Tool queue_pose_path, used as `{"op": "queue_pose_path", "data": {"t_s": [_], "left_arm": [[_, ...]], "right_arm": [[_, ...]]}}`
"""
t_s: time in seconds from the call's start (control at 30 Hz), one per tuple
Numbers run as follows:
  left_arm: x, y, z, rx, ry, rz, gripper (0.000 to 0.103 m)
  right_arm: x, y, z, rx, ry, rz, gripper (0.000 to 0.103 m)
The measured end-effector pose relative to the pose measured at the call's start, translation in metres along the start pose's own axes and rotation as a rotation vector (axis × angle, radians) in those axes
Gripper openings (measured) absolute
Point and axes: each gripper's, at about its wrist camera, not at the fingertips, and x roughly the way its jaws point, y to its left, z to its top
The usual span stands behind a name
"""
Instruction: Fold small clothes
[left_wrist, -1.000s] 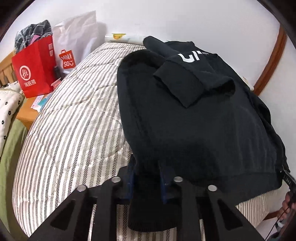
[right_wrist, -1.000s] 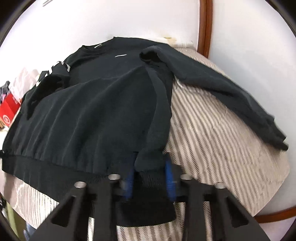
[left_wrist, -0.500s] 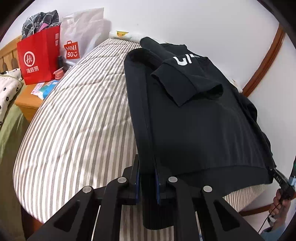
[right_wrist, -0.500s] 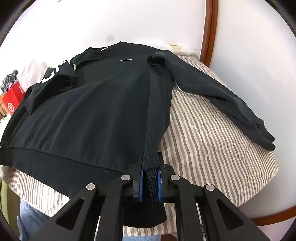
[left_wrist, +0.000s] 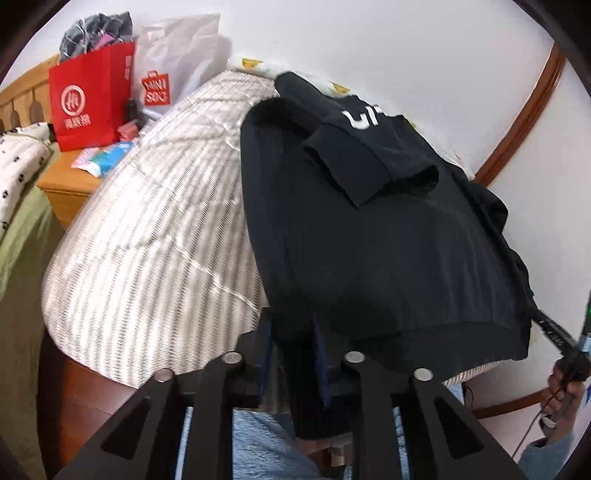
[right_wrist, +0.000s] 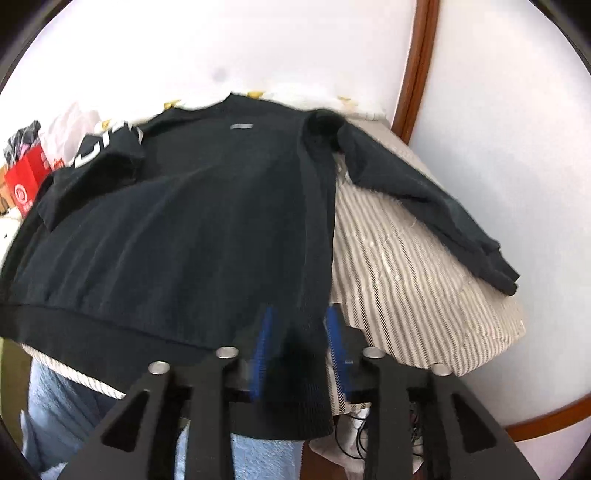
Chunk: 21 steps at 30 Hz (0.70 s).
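A: The black sweatshirt (right_wrist: 192, 229) lies spread across the striped mattress (left_wrist: 147, 240), hem hanging over the near edge — and both tools have just been opening.

B: Yes, the left gripper (left_wrist: 293, 354) and right gripper (right_wrist: 299, 343) stand released, blue pads apart, each with a hem corner loose between them.

A: Soft, floppy, fairly thick knit. I'd take it by the ribbed hem or the shoulders.

B: One sleeve (left_wrist: 369, 166) is folded in, the other sleeve (right_wrist: 424, 206) trails toward the right edge.

A: Obstacles?

B: A red paper bag (left_wrist: 88, 103) and white shopping bag (left_wrist: 173, 74) by the far left corner — well clear.
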Motion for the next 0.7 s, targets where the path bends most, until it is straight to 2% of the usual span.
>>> {"op": "queue_pose_path", "data": {"t_s": [0.07, 0.1, 0.13, 0.17, 0.3, 0.4, 0.57, 0.7], "left_arm": [[-0.005, 0.001, 0.006, 0.005, -0.023, 0.040, 0.041], [-0.008, 0.001, 0.010, 0.004, -0.034, 0.048, 0.045], [-0.010, 0.002, 0.014, 0.000, -0.043, 0.053, 0.057], [-0.013, 0.003, 0.020, -0.006, -0.060, 0.059, 0.063], [-0.020, 0.005, 0.043, -0.012, -0.091, 0.092, 0.066], [-0.020, 0.012, 0.062, -0.030, -0.109, 0.119, 0.066], [-0.013, 0.028, 0.082, -0.064, -0.119, 0.152, 0.067], [-0.004, 0.042, 0.097, -0.096, -0.105, 0.136, 0.067]], "right_arm": [[-0.010, 0.010, 0.010, -0.009, -0.034, 0.014, 0.053], [-0.013, 0.020, 0.017, -0.024, -0.050, 0.030, 0.057], [-0.014, 0.031, 0.025, -0.040, -0.064, 0.051, 0.061], [-0.014, 0.041, 0.030, -0.054, -0.069, 0.066, 0.062], [-0.009, 0.105, 0.062, -0.138, -0.085, 0.187, 0.065], [-0.005, 0.161, 0.079, -0.201, -0.105, 0.277, 0.071], [0.019, 0.241, 0.099, -0.277, -0.062, 0.360, 0.074], [0.040, 0.297, 0.103, -0.359, -0.034, 0.395, 0.075]]}}
